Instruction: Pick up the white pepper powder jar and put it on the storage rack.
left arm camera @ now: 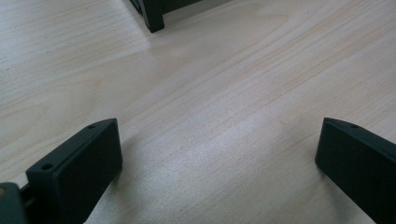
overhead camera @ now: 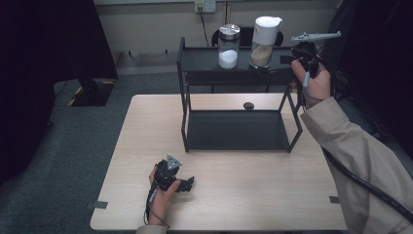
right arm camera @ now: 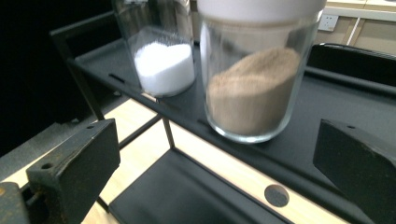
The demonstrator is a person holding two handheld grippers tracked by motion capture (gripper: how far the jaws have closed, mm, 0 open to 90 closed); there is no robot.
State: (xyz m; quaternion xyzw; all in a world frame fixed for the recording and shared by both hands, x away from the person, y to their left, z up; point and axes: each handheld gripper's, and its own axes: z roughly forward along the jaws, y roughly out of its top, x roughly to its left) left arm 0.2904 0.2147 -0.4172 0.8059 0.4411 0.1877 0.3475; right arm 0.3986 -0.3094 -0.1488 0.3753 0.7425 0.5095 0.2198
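Two grippers, two jars, one rack; entries run near to far.

1. Left gripper (overhead camera: pixel 187 184): lies on the desk (overhead camera: pixel 243 195) toward its near-left corner, held in the person's left hand (overhead camera: pixel 160 197). Jaws stand wide apart over bare wood with nothing between them. Judged idle.

2. Desk: pale wood-grain top, near half bare. Small dark tabs sit at the near-left and near-right edges (what they are is too small to tell).

3. Rack (overhead camera: pixel 234 129): black metal, two shelves, standing on the far half of the desk. Lower shelf carries nothing. A small dark round thing (overhead camera: pixel 248 105) lies on the desk behind it.

4. Jar of brown powder (right arm camera: pixel 250 88): glass, white lid, upright on the right part of the upper shelf. Judged the object of the work in hand.

5. Jar of white powder (right arm camera: pixel 163 65): glass, metal lid, upright on the same shelf just left of the brown one, not touching it.

6. Right gripper (overhead camera: pixel 296 58): raised at the right end of the upper shelf, aimed at the brown jar. Jaws spread apart and short of the glass, no contact visible.

Progress, as judged: approach made, grasp not yet taken. Closing on the jar and lifting it off the shelf remain.

7. Room: grey carpet floor, pale wall with a socket and a cable behind the rack, dark shapes at far left and far right.
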